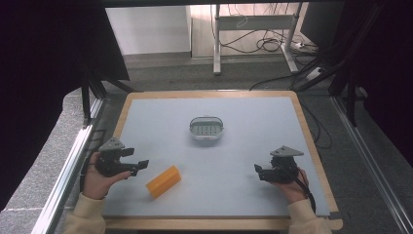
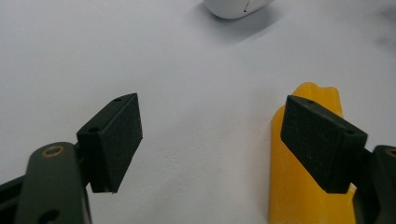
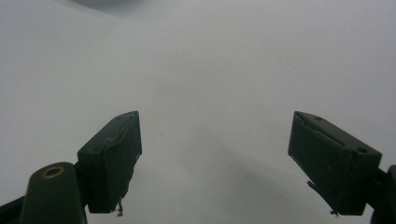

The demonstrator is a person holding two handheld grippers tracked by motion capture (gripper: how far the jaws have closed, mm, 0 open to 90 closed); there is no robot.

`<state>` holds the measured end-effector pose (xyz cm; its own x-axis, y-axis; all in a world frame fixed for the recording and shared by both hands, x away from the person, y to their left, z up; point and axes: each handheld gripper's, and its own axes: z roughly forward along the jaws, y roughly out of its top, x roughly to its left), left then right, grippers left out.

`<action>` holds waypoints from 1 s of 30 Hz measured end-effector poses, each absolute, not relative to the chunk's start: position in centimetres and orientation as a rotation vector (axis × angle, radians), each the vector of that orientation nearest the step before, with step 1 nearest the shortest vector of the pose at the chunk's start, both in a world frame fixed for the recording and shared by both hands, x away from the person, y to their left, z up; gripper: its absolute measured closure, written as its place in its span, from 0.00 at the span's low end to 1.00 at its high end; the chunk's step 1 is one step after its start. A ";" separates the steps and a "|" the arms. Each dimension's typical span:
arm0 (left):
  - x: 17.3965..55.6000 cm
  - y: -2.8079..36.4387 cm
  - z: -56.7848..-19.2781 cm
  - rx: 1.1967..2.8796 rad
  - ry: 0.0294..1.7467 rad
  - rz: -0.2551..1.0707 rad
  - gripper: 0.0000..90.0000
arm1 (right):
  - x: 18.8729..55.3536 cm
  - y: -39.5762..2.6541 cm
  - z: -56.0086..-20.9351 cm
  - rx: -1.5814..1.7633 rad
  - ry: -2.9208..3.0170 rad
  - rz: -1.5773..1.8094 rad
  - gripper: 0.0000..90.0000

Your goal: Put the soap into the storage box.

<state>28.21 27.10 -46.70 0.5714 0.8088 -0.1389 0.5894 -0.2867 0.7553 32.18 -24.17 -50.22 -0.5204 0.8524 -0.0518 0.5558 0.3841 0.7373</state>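
Long yellow-orange plastic block lies flat on the pale grey counter, beside the left gripper (fingers apart, empty). Right gripper fingers also apart, well away; small oval white slotted dish sits mid-counter.

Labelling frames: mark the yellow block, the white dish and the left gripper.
yellow block [image 1: 163, 181], high view, middle of its top face
white dish [image 1: 206, 128], high view, its slotted inner floor
left gripper [image 2: 210, 140], left gripper view, midway between its open fingertips

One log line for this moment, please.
left tongs: open, beside yellow block | right tongs: open, empty | white dish: mid-table, untouched
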 end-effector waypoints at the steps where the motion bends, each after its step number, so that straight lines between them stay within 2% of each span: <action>1: 28.2 27.1 -46.7 1.999 1.116 0.348 0.23 | 32.2 -24.2 -50.2 1.209 2.224 0.938 0.20; 30: 26.8 25.3 -44.3 2.036 1.077 0.323 0.26 | 32.0 -24.1 -50.2 1.186 2.229 0.899 0.20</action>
<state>26.77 25.31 -44.33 0.6060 0.7845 -0.1319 0.5819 -0.3241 0.7459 31.96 -24.06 -50.16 -0.5242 0.8470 -0.0887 0.5485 0.4154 0.7257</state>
